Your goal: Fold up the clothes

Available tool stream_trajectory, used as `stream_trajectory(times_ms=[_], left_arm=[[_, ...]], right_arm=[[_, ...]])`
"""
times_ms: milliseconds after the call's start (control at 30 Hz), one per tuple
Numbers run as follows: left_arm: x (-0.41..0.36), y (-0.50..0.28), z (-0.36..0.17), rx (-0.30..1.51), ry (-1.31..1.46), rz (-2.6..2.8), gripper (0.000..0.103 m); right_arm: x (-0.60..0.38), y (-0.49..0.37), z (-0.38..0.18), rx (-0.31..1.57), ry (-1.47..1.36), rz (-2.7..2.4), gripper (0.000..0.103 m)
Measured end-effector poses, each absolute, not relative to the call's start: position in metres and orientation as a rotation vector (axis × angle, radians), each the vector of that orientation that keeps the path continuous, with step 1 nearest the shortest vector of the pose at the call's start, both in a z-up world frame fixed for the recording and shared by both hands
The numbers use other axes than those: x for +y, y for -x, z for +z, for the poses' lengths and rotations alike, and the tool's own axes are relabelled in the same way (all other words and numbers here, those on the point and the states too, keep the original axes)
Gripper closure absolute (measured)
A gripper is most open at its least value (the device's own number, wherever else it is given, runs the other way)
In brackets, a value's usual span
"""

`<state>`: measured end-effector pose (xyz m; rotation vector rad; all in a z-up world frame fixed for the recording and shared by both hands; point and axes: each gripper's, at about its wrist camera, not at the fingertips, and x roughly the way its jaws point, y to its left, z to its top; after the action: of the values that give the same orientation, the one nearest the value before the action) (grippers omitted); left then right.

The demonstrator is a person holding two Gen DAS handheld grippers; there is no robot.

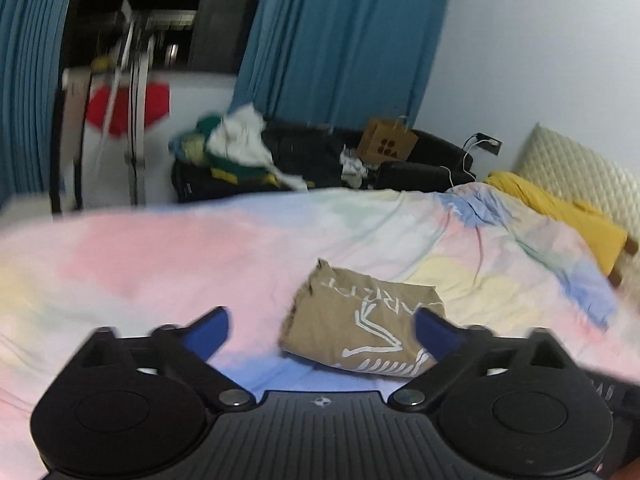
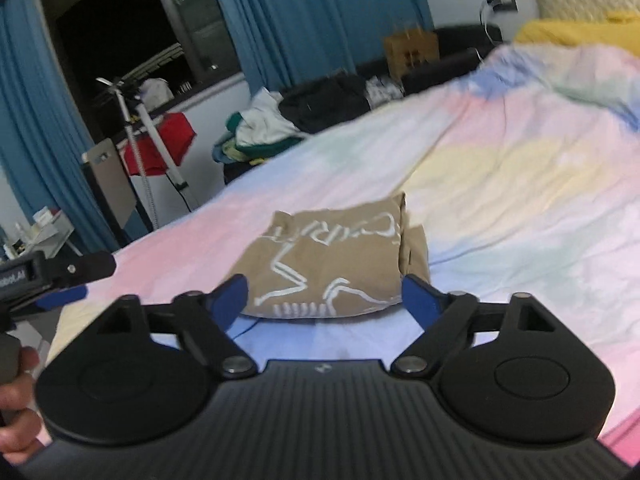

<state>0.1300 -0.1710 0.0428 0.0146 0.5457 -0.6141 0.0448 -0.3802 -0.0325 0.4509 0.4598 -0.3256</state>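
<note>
**Folded tan shirt on bed, both grippers clear of it**

Here the tan cotton T-shirt with a white skeleton print and white lettering [image 1: 360, 328] lies folded into a compact rectangle on the pastel patchwork bedsheet of pink, yellow, blue and green [image 1: 160, 256]. It rests flat, print side up, with some loose fabric bunched along one folded edge.

Left gripper [image 1: 322, 330]: black body, blue fingertips [image 1: 212, 332], jaws spread wide apart. Nothing is between the pads. In the left wrist view the shirt sits beyond and below the fingers, overlapped in the picture by the right-hand pad; no contact can be made out.

Right gripper [image 2: 324, 302]: same build, jaws likewise wide apart and empty. The shirt [image 2: 328, 264] lies just ahead of the blue fingertips [image 2: 230, 300], centred between them in the view, not gripped.

In the right wrist view the left gripper [image 2: 60, 280] shows at the left edge, off to the side of the shirt, with a hand [image 2: 18, 400] around its handle.

Surroundings: teal blue curtains [image 1: 340, 40] hang beside a dark window [image 2: 120, 28]. A heap of mixed white, green and dark clothes [image 1: 240, 148] sits past the far edge of the bed, near a brown paper bag with a dark logo [image 1: 386, 144]. A yellow cloth [image 1: 560, 212] lies at the head of the bed against a cream quilted headboard [image 1: 580, 168]. Both views are somewhat motion-blurred.
</note>
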Motion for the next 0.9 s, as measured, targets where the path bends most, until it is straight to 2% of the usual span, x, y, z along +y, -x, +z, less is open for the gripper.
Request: stream_trajectory(times_ms=[167, 367, 900], left_arm=[[-0.147, -0.073, 0.063, 0.460, -0.071, -0.619, 0.000], [-0.125, -0.033, 0.058, 0.403, -0.092, -0.588, 0.000], [-0.090, -0.013, 0.027, 0.361, -0.065, -0.498, 0.000]], right_arm=[[-0.353, -0.018, -0.008, 0.396, -0.391, -0.330, 0.017], [-0.328, -0.004, -0.002, 0.357, -0.347, -0.316, 0.017], [-0.308, -0.018, -0.050, 0.353, -0.266, -0.388, 0.017]])
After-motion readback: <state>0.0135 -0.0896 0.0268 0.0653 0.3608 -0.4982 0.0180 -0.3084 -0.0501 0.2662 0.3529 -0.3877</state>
